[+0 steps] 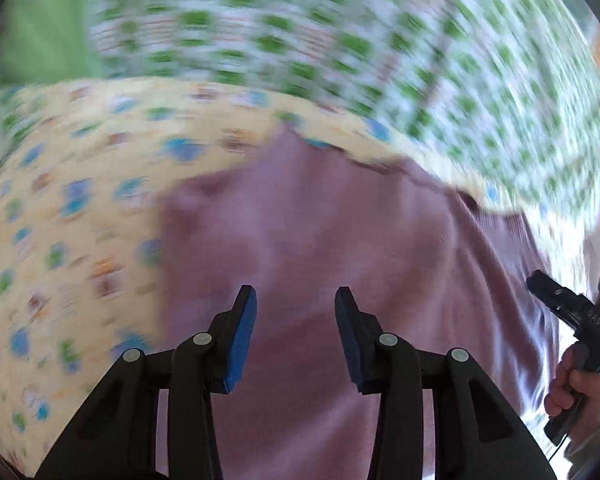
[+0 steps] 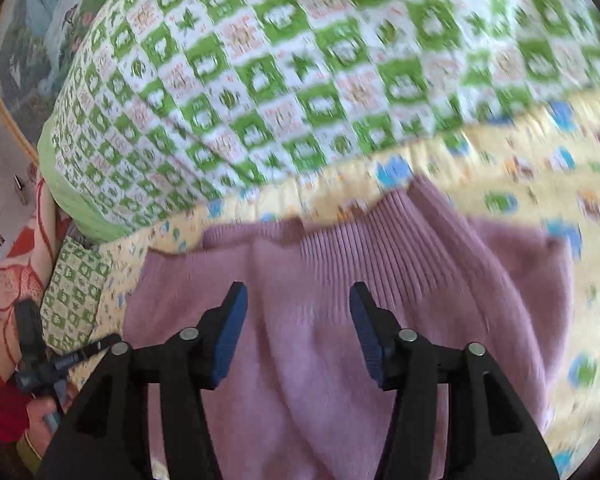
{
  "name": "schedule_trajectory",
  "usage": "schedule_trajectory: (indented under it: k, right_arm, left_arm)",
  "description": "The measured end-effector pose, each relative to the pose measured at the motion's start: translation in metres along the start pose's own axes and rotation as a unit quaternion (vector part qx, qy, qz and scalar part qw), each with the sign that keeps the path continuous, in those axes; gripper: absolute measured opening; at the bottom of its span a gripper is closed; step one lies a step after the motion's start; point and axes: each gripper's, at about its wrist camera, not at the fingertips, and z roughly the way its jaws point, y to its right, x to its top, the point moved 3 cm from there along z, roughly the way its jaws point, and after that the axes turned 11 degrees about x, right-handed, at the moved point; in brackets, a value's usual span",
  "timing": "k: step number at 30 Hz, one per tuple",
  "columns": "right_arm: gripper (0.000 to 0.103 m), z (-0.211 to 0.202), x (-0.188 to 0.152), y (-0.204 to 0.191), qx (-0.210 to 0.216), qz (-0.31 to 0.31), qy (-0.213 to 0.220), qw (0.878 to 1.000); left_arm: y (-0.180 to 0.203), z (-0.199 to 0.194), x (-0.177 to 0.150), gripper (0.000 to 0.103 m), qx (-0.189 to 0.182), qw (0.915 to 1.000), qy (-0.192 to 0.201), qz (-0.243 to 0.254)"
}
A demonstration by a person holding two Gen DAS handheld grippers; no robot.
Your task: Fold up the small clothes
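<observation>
In the left wrist view, a soft purple sweater [image 1: 340,240] lies spread out on a yellow sheet [image 1: 80,220] with little blue and green shapes. The left gripper [image 1: 296,300] is above the sweater, and its jaws are wide apart with nothing between them. Past the sheet there is a green and white checked quilt [image 1: 420,60]. This picture is very blurry. At the right edge, a hand [image 1: 572,384] holds the black handle of the other tool.

In the right wrist view, the same purple sweater [image 2: 320,300] lies on the yellow sheet [image 2: 540,168], and its ribbed band [image 2: 372,240] is at the far side. The right gripper [image 2: 298,298] is above the middle of the sweater. Its jaws are wide apart too, and they hold nothing. The checked quilt [image 2: 280,60] lies beyond the sheet. At the left edge, the other gripper shows as a small black shape.
</observation>
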Motion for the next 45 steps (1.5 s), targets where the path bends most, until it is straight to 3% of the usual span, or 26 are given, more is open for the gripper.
schedule_trajectory:
  k: [3, 5, 6, 7, 10, 14, 16, 18, 20, 22, 24, 26, 30, 32, 34, 37, 39, 45]
  right_arm:
    - [0.053, 0.001, -0.024, 0.019, -0.052, 0.011, -0.029, 0.998]
    - [0.032, -0.006, -0.032, 0.037, -0.100, -0.006, -0.022, 0.995]
    - [0.008, -0.018, -0.031, 0.051, -0.121, -0.006, -0.009, 0.993]
    - [0.000, -0.029, -0.030, 0.064, -0.134, 0.003, -0.004, 0.991]
    - [0.000, -0.055, -0.023, 0.088, -0.141, 0.044, 0.012, 0.989]
    - [0.008, -0.068, -0.021, 0.062, -0.163, 0.017, 0.010, 0.986]
    - [0.031, -0.075, -0.025, 0.041, -0.132, 0.015, 0.019, 0.991]
    - [0.046, -0.080, -0.039, 0.018, -0.100, 0.015, 0.017, 0.995]
    - [0.048, -0.077, -0.059, -0.004, -0.070, -0.001, -0.009, 0.997]
    - [0.048, -0.068, -0.079, -0.012, -0.066, -0.005, -0.042, 0.997]
    - [0.048, -0.067, -0.097, -0.004, -0.076, 0.007, -0.067, 0.995]
    - [0.045, -0.068, -0.110, 0.019, -0.127, 0.024, -0.093, 0.987]
    - [0.042, -0.093, -0.115, 0.041, -0.159, 0.037, -0.084, 0.983]
    - [0.044, -0.101, -0.111, 0.036, -0.168, 0.032, -0.082, 0.982]
    - [0.044, -0.106, -0.110, 0.028, -0.158, 0.033, -0.082, 0.984]
    - [0.046, -0.114, -0.113, 0.019, -0.152, 0.038, -0.073, 0.985]
    - [0.046, -0.114, -0.112, 0.010, -0.142, 0.044, -0.065, 0.987]
    - [0.051, -0.106, -0.113, -0.023, -0.108, 0.034, -0.061, 0.992]
  left_arm:
    - [0.001, 0.025, -0.003, 0.043, 0.065, 0.9970, -0.011, 0.040]
    - [-0.020, 0.034, -0.004, 0.034, 0.055, 0.9980, -0.014, 0.029]
    - [-0.030, 0.033, -0.004, 0.032, 0.036, 0.9990, -0.013, 0.022]
    - [-0.037, 0.031, -0.005, 0.026, 0.029, 0.9993, -0.015, 0.020]
    - [-0.046, 0.009, -0.005, 0.027, 0.039, 0.9990, -0.014, 0.016]
    - [-0.051, -0.032, -0.021, 0.041, 0.021, 0.9998, 0.000, -0.005]
    - [-0.047, -0.044, -0.034, 0.041, -0.003, 1.0000, -0.003, -0.003]
    - [-0.036, -0.050, -0.051, 0.041, -0.030, 0.9995, -0.013, 0.001]
    - [-0.028, -0.049, -0.071, 0.041, -0.042, 0.9986, -0.028, 0.013]
    - [-0.022, -0.039, -0.092, 0.041, -0.019, 0.9982, -0.049, 0.030]
    - [-0.030, -0.025, -0.106, 0.042, 0.012, 0.9965, -0.073, 0.038]
    - [-0.041, -0.023, -0.111, 0.042, 0.012, 0.9966, -0.076, 0.028]
    - [-0.054, -0.037, -0.112, 0.041, 0.013, 0.9967, -0.080, 0.003]
    - [-0.062, -0.044, -0.113, 0.052, 0.005, 0.9958, -0.087, -0.026]
    - [-0.071, -0.053, -0.115, 0.055, -0.004, 0.9940, -0.091, -0.061]
    - [-0.082, -0.060, -0.123, 0.067, -0.012, 0.9890, -0.105, -0.104]
    - [-0.086, -0.059, -0.132, 0.069, -0.017, 0.9837, -0.121, -0.132]
    - [-0.102, -0.037, -0.145, 0.071, -0.063, 0.9538, -0.165, -0.243]
